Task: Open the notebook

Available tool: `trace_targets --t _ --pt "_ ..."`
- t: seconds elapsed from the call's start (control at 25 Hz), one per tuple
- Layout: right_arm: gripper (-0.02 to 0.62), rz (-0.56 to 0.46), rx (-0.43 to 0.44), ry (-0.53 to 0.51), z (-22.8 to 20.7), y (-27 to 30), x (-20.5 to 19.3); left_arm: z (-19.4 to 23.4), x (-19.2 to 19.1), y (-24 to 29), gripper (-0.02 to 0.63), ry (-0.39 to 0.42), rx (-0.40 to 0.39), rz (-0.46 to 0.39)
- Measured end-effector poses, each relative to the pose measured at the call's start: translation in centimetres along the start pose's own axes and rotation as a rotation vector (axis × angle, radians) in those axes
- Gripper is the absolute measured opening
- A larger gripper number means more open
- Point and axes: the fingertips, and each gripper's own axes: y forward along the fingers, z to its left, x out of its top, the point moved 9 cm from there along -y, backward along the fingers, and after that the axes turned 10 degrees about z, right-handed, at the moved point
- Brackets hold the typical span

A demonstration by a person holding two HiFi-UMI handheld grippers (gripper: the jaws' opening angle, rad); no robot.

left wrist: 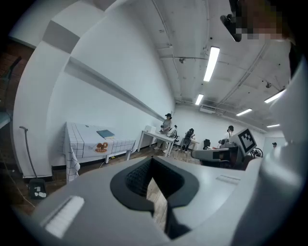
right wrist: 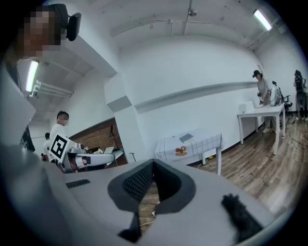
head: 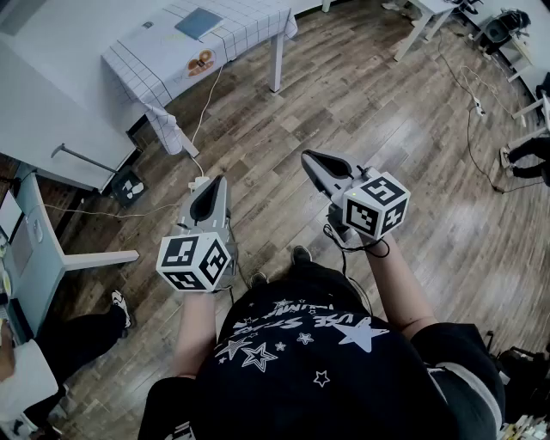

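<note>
The blue notebook lies closed on a table with a checked cloth, far across the wooden floor at the upper left. An orange-patterned item lies near the cloth's front edge. The left gripper view shows the notebook small and distant, and so does the right gripper view, notebook. My left gripper and right gripper are held in front of the person's body, well short of the table. Both are shut, with nothing between the jaws.
A white cable runs across the floor from the table to a power strip. A white desk stands at the left, with a seated person's leg beside it. More white tables, cables and people are at the far right.
</note>
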Motion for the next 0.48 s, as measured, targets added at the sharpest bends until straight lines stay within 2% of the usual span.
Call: trace_targets --t 0.48 --pt "0.015 0.017 -0.105 0.024 7.5 -1.9 -4.0 2.9 -2.6 -5.6 0.008 0.077 -0.053 0.015"
